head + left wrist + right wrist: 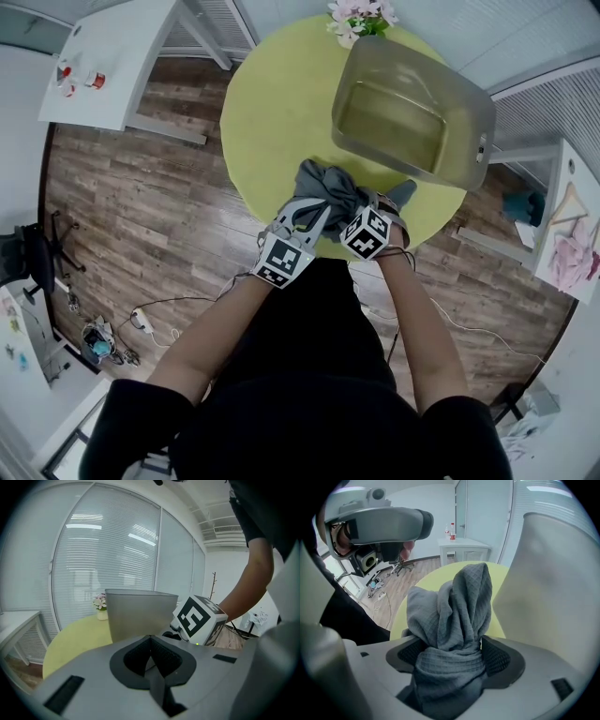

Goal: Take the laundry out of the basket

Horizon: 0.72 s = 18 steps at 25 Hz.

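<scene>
1. Pinching a bunched grey laundry cloth [451, 606], the right gripper [452, 645] has its jaws pressed against both sides of the fabric. The cloth fills the gap and stands up in folds beyond the pads.
2. Left gripper [151, 652]: jaws pressed together, with nothing between them in its own view.
3. Head view: the cloth is outside the basket [469, 108], over the near edge of the round yellow-green surface [272, 112] and just near of the basket's near wall. I cannot tell whether the cloth touches the surface.
4. The two grippers sit side by side at that near edge, left one at left, both jaw ends pointing at the cloth. The right gripper's marker cube [198, 618] shows close on the right in the left gripper view.
5. The basket is grey and rectangular, standing on the far right part of the surface. It looks upright in the left gripper view.
6. A small pot of pale flowers [361, 19] stands at the far edge of the surface, just beside the basket's far left corner.
7. A white side table [103, 56] stands well apart at far left on the wooden floor [141, 216].
</scene>
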Available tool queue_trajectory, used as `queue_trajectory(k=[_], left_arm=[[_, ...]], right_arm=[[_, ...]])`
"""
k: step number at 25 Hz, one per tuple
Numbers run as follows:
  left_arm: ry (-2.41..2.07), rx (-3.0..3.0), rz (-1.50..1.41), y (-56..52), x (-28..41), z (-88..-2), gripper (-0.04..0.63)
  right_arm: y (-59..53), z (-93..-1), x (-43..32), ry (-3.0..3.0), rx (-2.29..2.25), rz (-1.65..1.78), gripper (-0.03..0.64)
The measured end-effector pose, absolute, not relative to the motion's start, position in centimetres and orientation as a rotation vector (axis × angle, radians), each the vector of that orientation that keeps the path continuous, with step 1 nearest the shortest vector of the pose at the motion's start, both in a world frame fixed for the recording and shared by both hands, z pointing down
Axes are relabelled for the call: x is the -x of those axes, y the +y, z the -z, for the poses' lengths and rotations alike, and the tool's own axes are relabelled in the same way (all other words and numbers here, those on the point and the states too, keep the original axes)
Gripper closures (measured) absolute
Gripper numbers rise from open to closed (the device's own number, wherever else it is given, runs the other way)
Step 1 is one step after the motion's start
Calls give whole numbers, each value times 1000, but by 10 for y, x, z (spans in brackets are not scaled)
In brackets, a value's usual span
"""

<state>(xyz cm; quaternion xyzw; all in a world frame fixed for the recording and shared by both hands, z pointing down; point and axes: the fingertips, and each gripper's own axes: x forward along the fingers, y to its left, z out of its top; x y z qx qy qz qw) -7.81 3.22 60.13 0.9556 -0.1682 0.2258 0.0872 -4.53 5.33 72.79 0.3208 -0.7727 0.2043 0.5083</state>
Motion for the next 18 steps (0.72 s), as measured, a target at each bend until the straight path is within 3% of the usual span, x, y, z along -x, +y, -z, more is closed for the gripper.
queue_trajectory(k=[18], left_arm=[[-466,-2923,-587,27,80,-520,588]], right_arm=[[52,-587,23,-1974,-1051,-435,255]])
